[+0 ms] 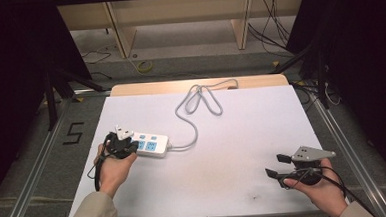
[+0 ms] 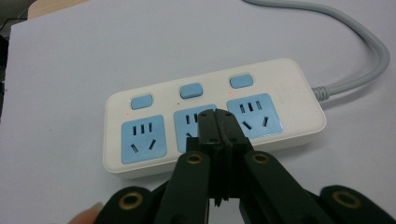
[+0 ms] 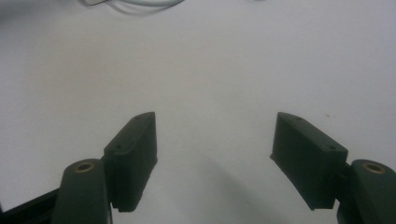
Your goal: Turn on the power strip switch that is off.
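Power strip [image 1: 150, 145] on table [image 1: 232, 136] left side; cord [image 1: 200, 100] loops behind it.

The left gripper [image 2: 219, 122], jaws pressed together with nothing between them, hovered over the middle socket of the white power strip [image 2: 299, 88] on the white table [image 2: 70, 60]

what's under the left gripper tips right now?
The left gripper, jaws shut with nothing between them, sits over the middle socket of the white power strip. The sockets either side and all three blue switches show. The jaws cover most of the middle socket's slots; contact unclear.
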Demonstrator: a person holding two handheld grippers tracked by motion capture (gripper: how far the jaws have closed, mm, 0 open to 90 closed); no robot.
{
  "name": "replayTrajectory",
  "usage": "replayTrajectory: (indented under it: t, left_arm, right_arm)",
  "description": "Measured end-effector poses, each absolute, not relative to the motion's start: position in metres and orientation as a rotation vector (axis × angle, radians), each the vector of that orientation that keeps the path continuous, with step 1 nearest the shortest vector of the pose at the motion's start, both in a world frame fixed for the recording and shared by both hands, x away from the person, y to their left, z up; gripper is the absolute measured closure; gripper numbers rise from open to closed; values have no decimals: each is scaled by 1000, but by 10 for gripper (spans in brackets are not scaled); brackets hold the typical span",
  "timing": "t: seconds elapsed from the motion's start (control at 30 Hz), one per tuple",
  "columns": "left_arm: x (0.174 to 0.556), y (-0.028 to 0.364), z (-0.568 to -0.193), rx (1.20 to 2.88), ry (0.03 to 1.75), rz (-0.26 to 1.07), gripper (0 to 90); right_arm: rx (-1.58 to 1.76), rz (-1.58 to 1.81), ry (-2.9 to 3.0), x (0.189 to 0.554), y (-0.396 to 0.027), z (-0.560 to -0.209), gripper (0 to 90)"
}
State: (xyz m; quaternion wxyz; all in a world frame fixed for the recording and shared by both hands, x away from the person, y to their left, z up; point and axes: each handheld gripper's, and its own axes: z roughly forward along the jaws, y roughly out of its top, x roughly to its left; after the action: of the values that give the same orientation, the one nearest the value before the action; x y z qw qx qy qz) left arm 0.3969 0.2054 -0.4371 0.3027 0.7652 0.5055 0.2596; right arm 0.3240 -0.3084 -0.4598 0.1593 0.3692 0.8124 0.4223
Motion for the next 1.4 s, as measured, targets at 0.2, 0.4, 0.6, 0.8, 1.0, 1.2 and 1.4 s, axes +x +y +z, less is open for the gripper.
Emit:
replayTrajectory:
  t: [0.2, 0.4, 0.6, 0.8, 1.0, 1.2, 1.4]
  left_arm:
    - [403, 203, -437, 2025, 1344, 690, 899]
    - [408, 202, -437, 2017, 1349, 688, 899]
    - [414, 202, -437, 2008, 1357, 691, 900]
    - [419, 198, -438, 2021, 1350, 695, 899]
    - [421, 196, -439, 2023, 1345, 693, 900]
    - [426, 198, -438, 2016, 1356, 695, 899]
    - [429, 199, -439, 2018, 1365, 696, 899]
  right_arm:
    - [1054, 1208, 2322, 324, -308, -460, 312]
    - [1052, 1209, 2324, 324, -308, -460, 312]
    - [1052, 1209, 2324, 324, -308, -460, 312]
    - [1052, 1211, 2327, 324, -308, -460, 312]
    - [1053, 1211, 2326, 324, -307, -460, 312]
    - [1054, 1211, 2326, 324, -307, -460, 312]
    - [1052, 1209, 2333, 324, -308, -461, 313]
